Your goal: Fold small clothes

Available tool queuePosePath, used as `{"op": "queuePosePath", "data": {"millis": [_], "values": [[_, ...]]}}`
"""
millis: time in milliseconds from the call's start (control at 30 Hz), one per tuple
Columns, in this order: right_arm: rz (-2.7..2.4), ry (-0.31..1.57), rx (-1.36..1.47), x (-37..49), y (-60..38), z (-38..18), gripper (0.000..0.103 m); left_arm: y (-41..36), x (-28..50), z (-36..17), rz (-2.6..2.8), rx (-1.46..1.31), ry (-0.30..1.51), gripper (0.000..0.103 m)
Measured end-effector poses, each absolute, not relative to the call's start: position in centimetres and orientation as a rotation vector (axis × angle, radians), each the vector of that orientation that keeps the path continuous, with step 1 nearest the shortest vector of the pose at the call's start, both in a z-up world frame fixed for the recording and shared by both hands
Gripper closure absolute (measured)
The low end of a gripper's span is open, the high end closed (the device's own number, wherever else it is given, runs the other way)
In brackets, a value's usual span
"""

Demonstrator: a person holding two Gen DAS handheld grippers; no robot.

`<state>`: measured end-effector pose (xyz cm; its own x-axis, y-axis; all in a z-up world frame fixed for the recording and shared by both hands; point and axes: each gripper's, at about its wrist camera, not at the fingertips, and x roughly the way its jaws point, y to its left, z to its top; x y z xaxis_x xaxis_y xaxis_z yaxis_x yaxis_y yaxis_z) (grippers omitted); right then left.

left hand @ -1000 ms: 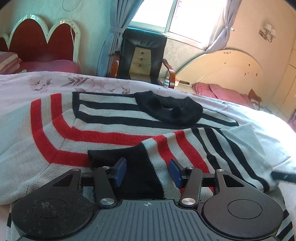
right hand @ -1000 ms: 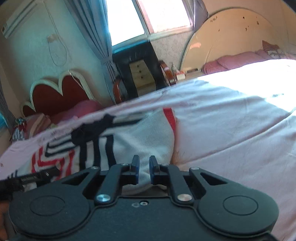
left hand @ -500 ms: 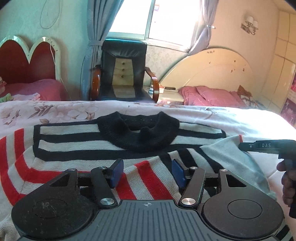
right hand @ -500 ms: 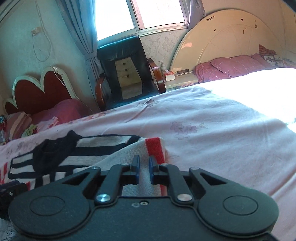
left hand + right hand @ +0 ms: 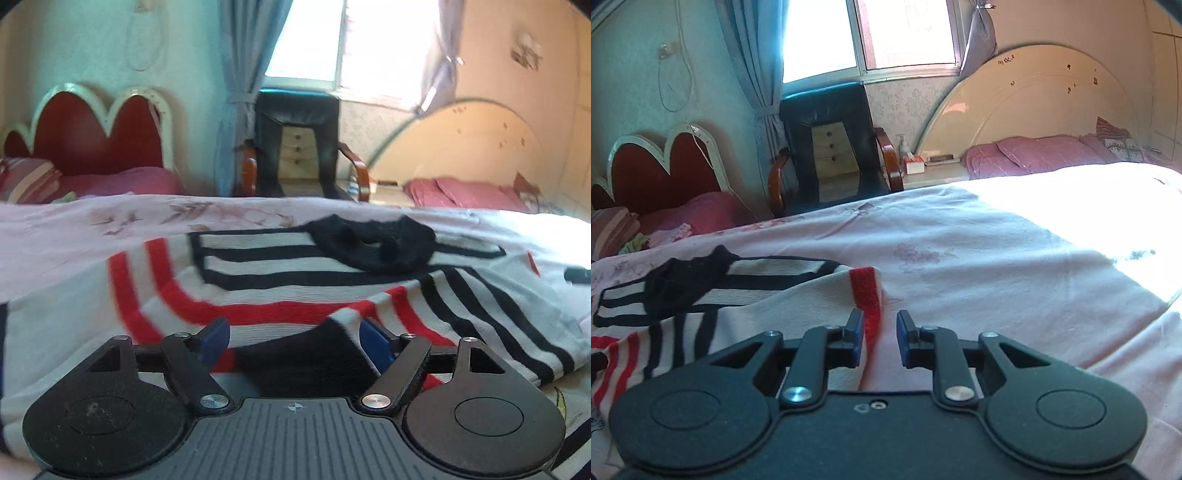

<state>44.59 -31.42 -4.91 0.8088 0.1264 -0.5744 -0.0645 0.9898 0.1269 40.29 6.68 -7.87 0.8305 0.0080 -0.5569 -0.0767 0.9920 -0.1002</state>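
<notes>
A striped knit sweater (image 5: 280,280) in white, red and black lies on the pink bed sheet, its black collar (image 5: 373,247) at the far side. A sleeve is folded across the body, its black cuff (image 5: 306,354) between the jaws of my left gripper (image 5: 295,338), which is open. In the right wrist view the sweater (image 5: 746,295) lies at the left, and its red-banded edge (image 5: 868,295) rests on the sheet just ahead of my right gripper (image 5: 880,334), which is open and holds nothing.
A black armchair (image 5: 827,144) stands beyond the bed's far edge, with a red headboard (image 5: 96,136) left of it and a cream headboard (image 5: 1027,107) with pink pillows to the right. Bare pink sheet (image 5: 997,280) stretches to the right of the sweater.
My right gripper has opened and let go of the sweater's red-banded edge, which now lies on the sheet. My left gripper has shifted back left over the folded sleeve's black cuff.
</notes>
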Motion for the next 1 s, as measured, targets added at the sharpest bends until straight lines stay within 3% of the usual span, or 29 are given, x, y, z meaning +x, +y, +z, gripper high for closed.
{"op": "queuePosePath", "data": {"millis": [267, 300, 333, 400, 667, 767, 800, 1000], "values": [[0.161, 0.640, 0.161, 38.8, -31.1, -4.7, 0.080, 24.2, 24.7, -10.3, 0.409, -0.592, 0.516, 0.028], [0.150, 0.646, 0.173, 38.7, -31.2, -4.7, 0.080, 26.6, 23.3, -11.1, 0.460, -0.660, 0.503, 0.035], [0.141, 0.655, 0.195, 38.7, -31.3, -4.7, 0.080, 28.6, 22.3, -11.7, 0.490, -0.731, 0.477, 0.044], [0.132, 0.667, 0.230, 38.6, -31.4, -4.7, 0.080, 32.0, 20.8, -12.9, 0.537, -0.871, 0.402, 0.047], [0.186, 0.674, 0.222, 38.1, -28.4, -3.7, 0.080, 37.9, 20.1, -15.1, 0.629, -1.082, 0.230, 0.048], [0.195, 0.667, 0.228, 38.1, -27.9, -3.2, 0.079, 38.6, 22.2, -14.9, 0.662, -1.013, 0.283, 0.068], [0.194, 0.668, 0.231, 38.2, -27.9, -3.2, 0.079, 38.6, 23.2, -14.4, 0.692, -0.957, 0.348, 0.100], [0.178, 0.668, 0.239, 38.2, -28.4, -3.1, 0.079, 29.1, 29.3, -8.5, 0.368, -0.542, 0.370, 0.099]]}}
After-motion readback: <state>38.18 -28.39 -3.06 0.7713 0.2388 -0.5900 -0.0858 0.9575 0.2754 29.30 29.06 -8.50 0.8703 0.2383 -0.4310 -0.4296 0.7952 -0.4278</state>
